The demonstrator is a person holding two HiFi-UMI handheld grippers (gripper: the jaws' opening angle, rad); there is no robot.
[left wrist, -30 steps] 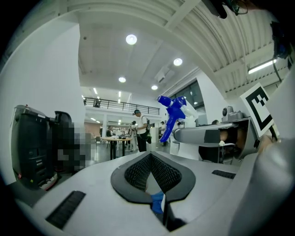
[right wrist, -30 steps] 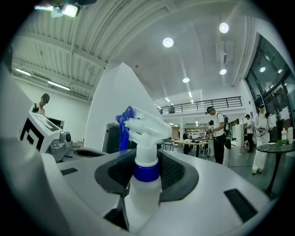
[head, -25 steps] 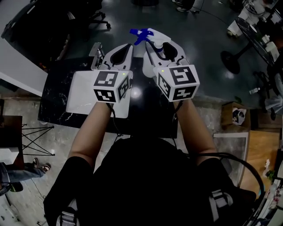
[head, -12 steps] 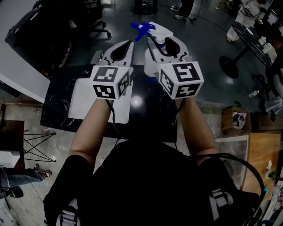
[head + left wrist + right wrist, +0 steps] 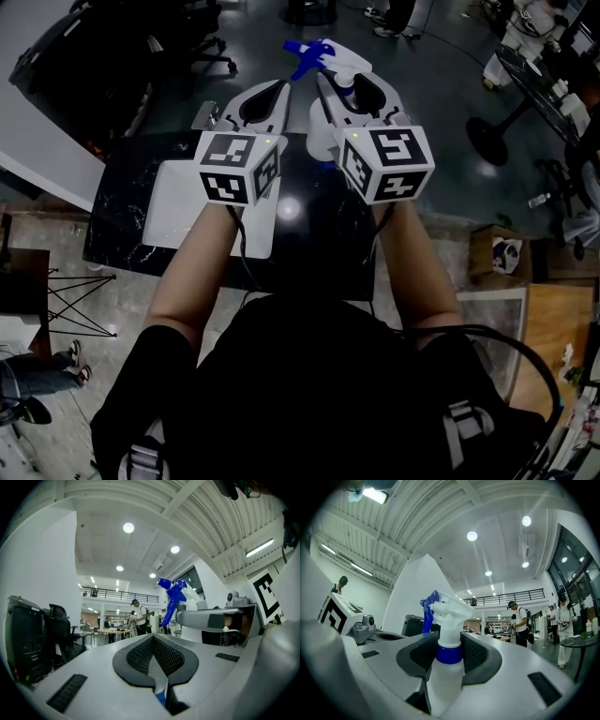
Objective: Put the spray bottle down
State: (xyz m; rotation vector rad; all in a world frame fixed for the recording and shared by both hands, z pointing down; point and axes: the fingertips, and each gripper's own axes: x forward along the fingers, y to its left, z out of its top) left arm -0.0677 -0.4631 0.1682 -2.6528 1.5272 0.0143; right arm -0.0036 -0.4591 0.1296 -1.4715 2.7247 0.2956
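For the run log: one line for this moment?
right tongs: shut on spray bottle neck | left tongs: shut, empty | bottle: upright

black shirt (image 5: 309,394); white left tongs (image 5: 279,89), right tongs (image 5: 347,82), marker cubes (image 5: 239,167).

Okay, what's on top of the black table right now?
A white mat lies flat on the black table; the left gripper and forearm cover part of it. The spray bottle isn't there: the right gripper holds it in its jaws, off the table.
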